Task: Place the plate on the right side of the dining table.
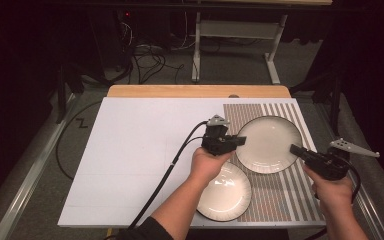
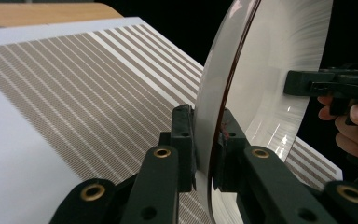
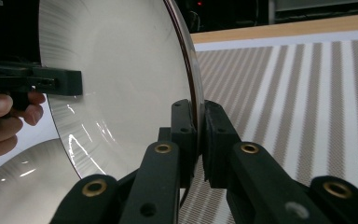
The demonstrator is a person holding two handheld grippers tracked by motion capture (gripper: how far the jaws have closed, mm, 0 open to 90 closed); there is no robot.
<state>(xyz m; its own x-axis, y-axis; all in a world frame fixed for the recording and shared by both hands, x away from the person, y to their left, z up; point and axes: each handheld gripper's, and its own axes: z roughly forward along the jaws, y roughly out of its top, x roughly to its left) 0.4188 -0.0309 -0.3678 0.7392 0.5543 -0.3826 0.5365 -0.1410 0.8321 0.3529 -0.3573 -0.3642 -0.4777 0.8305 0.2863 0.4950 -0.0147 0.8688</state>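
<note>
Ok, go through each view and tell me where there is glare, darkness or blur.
High view: the room around the table is dark, and soft glare sits on the lower plate. Left gripper view: bright streaked reflections cross the held plate, and the left tongs close to the lens look soft. Right gripper view: similar streaks on that plate, with the right tongs slightly blurred.

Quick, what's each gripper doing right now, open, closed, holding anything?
Left gripper: closed on the rim of the upper plate.
Right gripper: closed on the same plate's opposite rim.
</note>
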